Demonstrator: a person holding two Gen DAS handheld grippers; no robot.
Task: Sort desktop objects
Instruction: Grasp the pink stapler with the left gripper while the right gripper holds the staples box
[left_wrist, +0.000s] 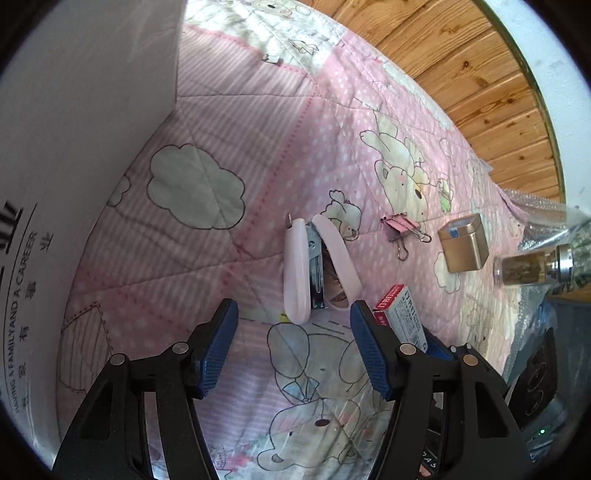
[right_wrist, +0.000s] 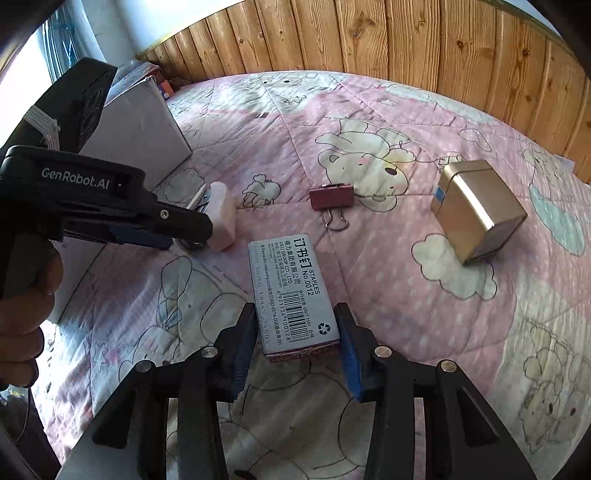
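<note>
The pink quilt (right_wrist: 295, 122) carries a white box (right_wrist: 144, 129) at far left. The right gripper (right_wrist: 297, 332) has its fingers clamped on the staples box (right_wrist: 291, 288). The left gripper (left_wrist: 293, 332), fingers apart, hovers just near the pink stapler (left_wrist: 306, 266). A gold tin (right_wrist: 476, 210) and binder clip (right_wrist: 331, 199) lie to the right.

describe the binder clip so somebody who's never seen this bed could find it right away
On the pink cartoon quilt, look between the pale pink stapler and the gold tin. The binder clip lies there, the only dark pink item with wire handles.
</note>
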